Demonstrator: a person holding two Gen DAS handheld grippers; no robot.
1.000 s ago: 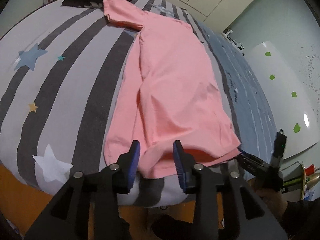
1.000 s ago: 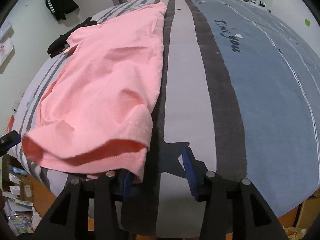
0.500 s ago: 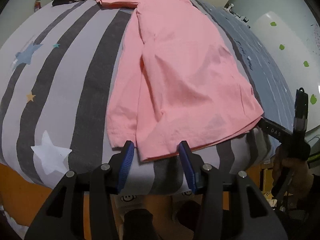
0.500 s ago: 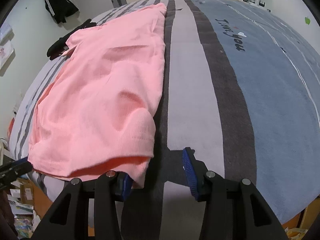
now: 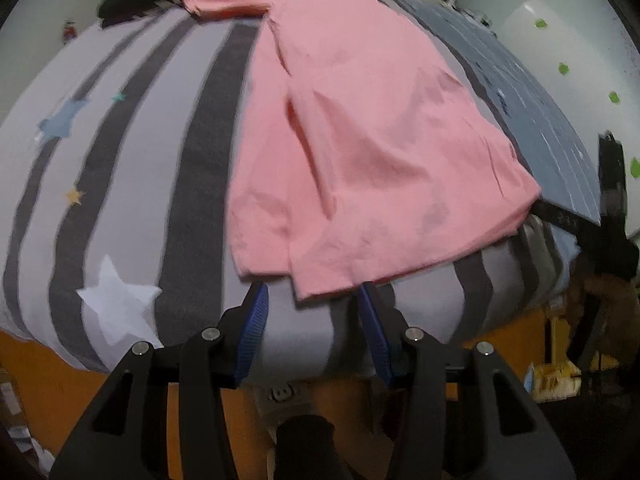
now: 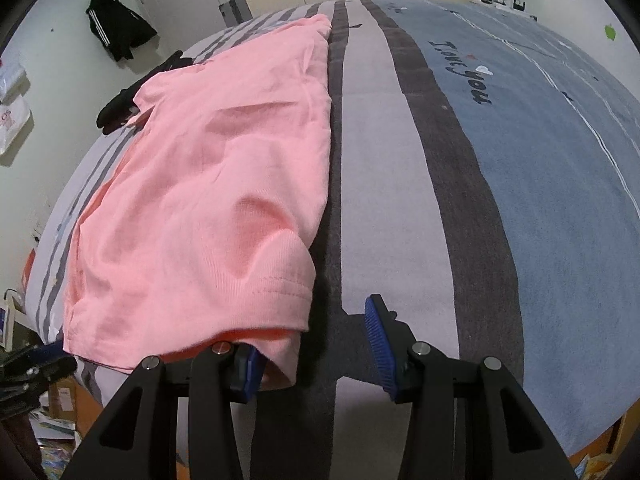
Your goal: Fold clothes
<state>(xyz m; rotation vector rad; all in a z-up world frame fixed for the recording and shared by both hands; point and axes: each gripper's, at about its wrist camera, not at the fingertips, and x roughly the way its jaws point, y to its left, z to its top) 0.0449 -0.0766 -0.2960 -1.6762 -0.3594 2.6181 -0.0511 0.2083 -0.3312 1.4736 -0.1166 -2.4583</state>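
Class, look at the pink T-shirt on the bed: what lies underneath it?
The pink cotton T-shirt lies on the grey-striped bedspread, whose stripes run under it. One folded-under layer of the shirt shows at the near hem. Anything else beneath is covered.

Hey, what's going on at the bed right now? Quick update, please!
Left gripper open, just short of pink shirt hem. Right gripper open at shirt's near corner. Shirt lies partly folded on striped bedspread. Nothing in the way.

One pink shirt (image 5: 360, 152); one bed (image 5: 132, 184); two claws: left (image 5: 312, 334), right (image 6: 316, 356).
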